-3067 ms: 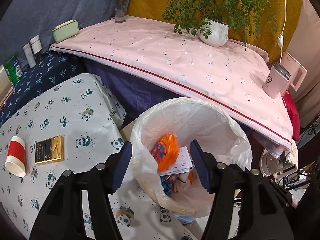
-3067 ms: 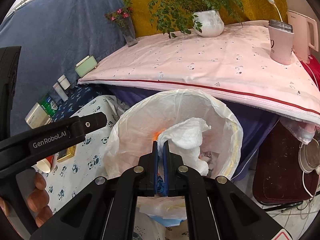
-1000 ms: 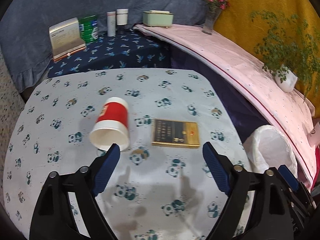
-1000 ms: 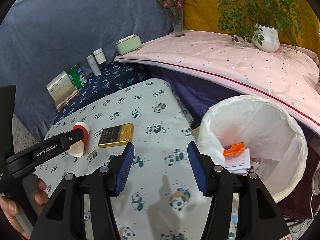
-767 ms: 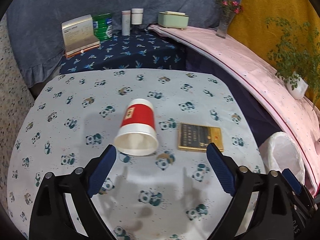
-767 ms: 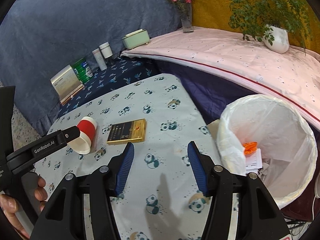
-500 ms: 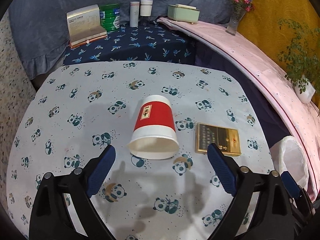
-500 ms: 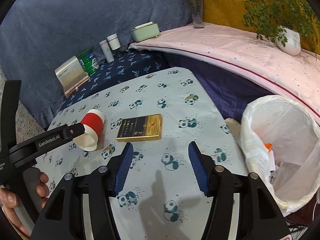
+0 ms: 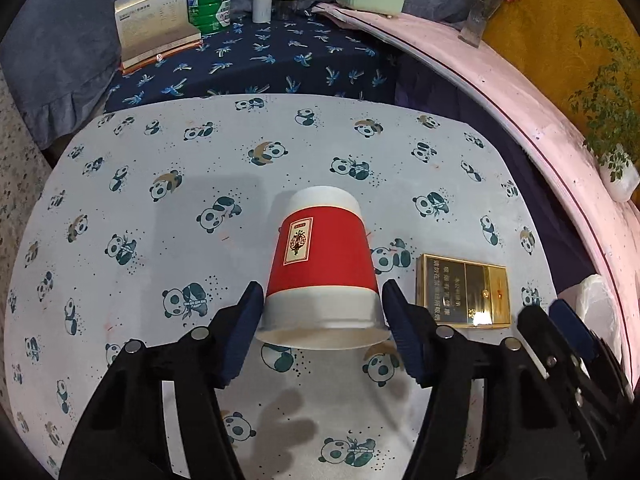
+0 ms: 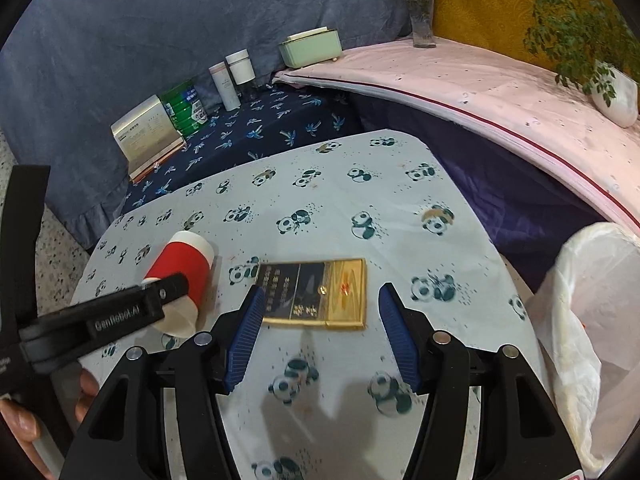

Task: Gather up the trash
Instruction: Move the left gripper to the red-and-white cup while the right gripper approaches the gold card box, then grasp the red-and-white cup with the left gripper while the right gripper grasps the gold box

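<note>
A red and white paper cup (image 9: 324,268) lies on its side on the panda-print table, mouth toward me. My left gripper (image 9: 324,316) straddles the cup near its rim; its jaws are closing and the pads sit against both sides. The same cup (image 10: 188,264) shows in the right wrist view, half behind the left finger (image 10: 160,300). A gold and dark flat box (image 10: 316,292) lies beside the cup. My right gripper (image 10: 320,332) hangs open just short of that box's near edge, nothing between its fingers.
A bin lined with a white bag (image 10: 580,320) stands off the table's right edge. Behind the panda cloth (image 9: 160,200) a navy shelf carries a box, a green can (image 9: 210,4) and bottles. A pink-covered surface (image 10: 480,92) holds a vase and a plant.
Both grippers left the bin and came in low over the table. The right one let go of the white tissue. The left jaws narrowed around the cup.
</note>
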